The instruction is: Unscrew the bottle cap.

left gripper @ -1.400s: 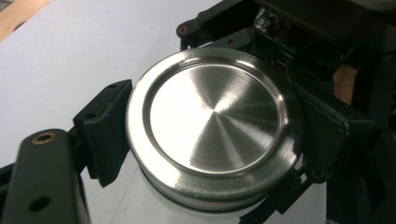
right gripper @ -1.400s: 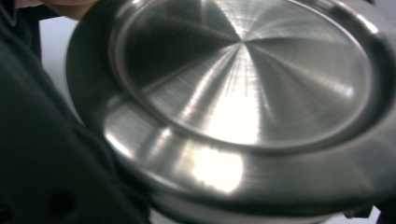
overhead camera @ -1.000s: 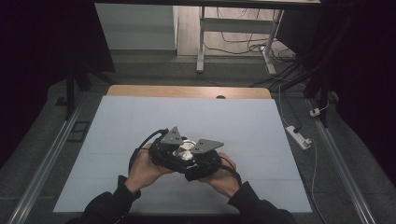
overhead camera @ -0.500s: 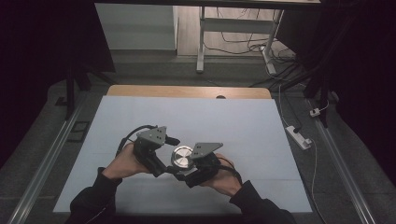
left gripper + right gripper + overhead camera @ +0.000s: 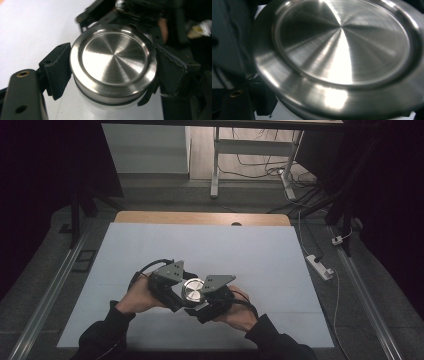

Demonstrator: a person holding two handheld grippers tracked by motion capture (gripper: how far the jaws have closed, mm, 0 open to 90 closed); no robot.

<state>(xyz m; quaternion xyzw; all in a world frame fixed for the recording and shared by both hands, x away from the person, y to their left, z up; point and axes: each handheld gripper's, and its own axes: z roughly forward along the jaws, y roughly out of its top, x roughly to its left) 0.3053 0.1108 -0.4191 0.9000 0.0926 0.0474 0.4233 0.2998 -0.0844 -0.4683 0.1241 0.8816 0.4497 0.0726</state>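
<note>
The left gripper [image 5: 110, 72] has its ribbed black pads pressed on both sides of the round brushed-steel lid [image 5: 113, 62], still seated on its white jar [image 5: 100, 111]; the right gripper's [image 5: 212, 305] grip below cannot be told, so unscrewing seems unfinished.

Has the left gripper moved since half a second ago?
Yes. In the high view the left gripper has swung back rightward across the white table, closing in on the steel lid after sitting farther left; its jaws now flank the lid.
</note>
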